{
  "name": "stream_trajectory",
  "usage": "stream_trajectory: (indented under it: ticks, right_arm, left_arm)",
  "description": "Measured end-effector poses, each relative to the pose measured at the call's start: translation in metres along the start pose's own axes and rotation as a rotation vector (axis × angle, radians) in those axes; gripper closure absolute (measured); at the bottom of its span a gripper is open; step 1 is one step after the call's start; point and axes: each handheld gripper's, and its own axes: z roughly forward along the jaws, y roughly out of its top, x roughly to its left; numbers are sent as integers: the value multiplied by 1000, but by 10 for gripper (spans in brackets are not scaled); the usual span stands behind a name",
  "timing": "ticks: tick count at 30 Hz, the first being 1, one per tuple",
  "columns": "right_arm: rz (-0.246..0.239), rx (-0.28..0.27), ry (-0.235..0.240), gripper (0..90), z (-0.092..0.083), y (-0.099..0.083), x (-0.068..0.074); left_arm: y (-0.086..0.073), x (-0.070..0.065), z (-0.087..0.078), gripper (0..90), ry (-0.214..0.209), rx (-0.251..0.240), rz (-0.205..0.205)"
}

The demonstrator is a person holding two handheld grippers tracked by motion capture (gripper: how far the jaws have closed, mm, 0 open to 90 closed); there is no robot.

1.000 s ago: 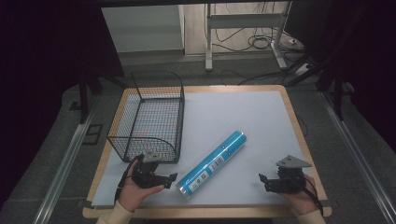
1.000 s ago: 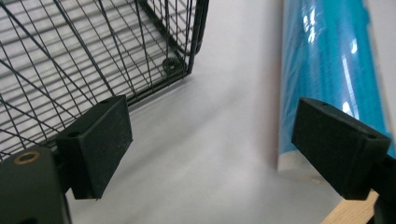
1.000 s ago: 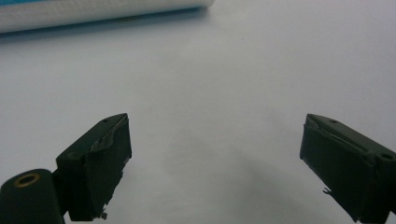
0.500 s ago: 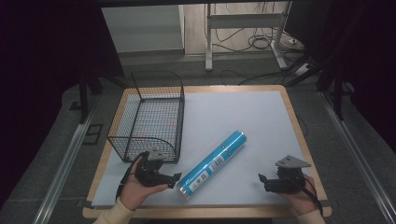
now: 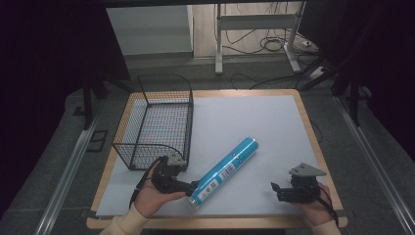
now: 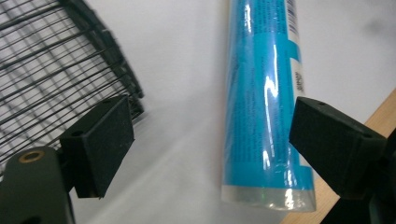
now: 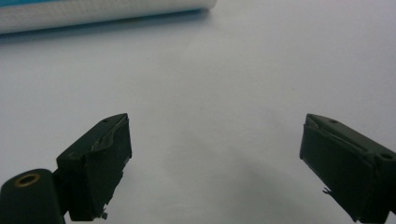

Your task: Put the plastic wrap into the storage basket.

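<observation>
A long blue tube [image 5: 226,169] lies slantwise on the grey mat, its near end toward the front edge. My left gripper [image 5: 192,187] is at that near end. In the left gripper view the tube [image 6: 264,93] lies between the jaws of the left gripper [image 6: 215,121], close to the right-hand pad [image 6: 334,140] and well off the other. Those jaws have just been closing a little; no pad presses on the tube. My right gripper [image 5: 275,190] rests near the front right of the mat. The right gripper [image 7: 215,135] stands open over bare mat, the tube [image 7: 93,14] farther off.
A black wire basket [image 5: 147,154] stands at the left of the mat, just behind my left hand, and its corner [image 6: 46,60] is near the left jaw. The wooden table edge [image 6: 378,116] runs close beside the tube's near end.
My left gripper has moved right and slightly up, so that the tube's near end now lies between its jaws. The right hand and the tube have stayed put.
</observation>
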Motion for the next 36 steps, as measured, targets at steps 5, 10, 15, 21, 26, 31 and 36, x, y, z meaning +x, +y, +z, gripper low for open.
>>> stream_trajectory:
  ticks: [5, 10, 15, 21, 26, 31, 36]
  right_arm:
    - [1, 0, 0, 93, 0, 0, 0]
    - [0, 2, 0, 95, 0, 0, 0]
    - [0, 2, 0, 96, 1, 0, 0]
    - [1, 2, 0, 97, 0, 0, 0]
    - [4, 5, -1, 97, 0, -1, -1]
    - [2, 2, -3, 98, 0, 0, -1]
    - [0, 4, -4, 98, 0, -1, -1]
  left_arm:
    - [6, -5, 4, 139, -8, 4, 13]
    - [11, -9, 8, 143, -18, 15, 26]
    - [18, -13, 12, 143, -25, 26, 46]
    - [27, -16, 16, 144, -35, 32, 55]
    - [34, -20, 22, 144, -44, 49, 68]
    - [41, -25, 29, 144, -53, 57, 80]
    - [47, -28, 36, 144, -58, 69, 87]
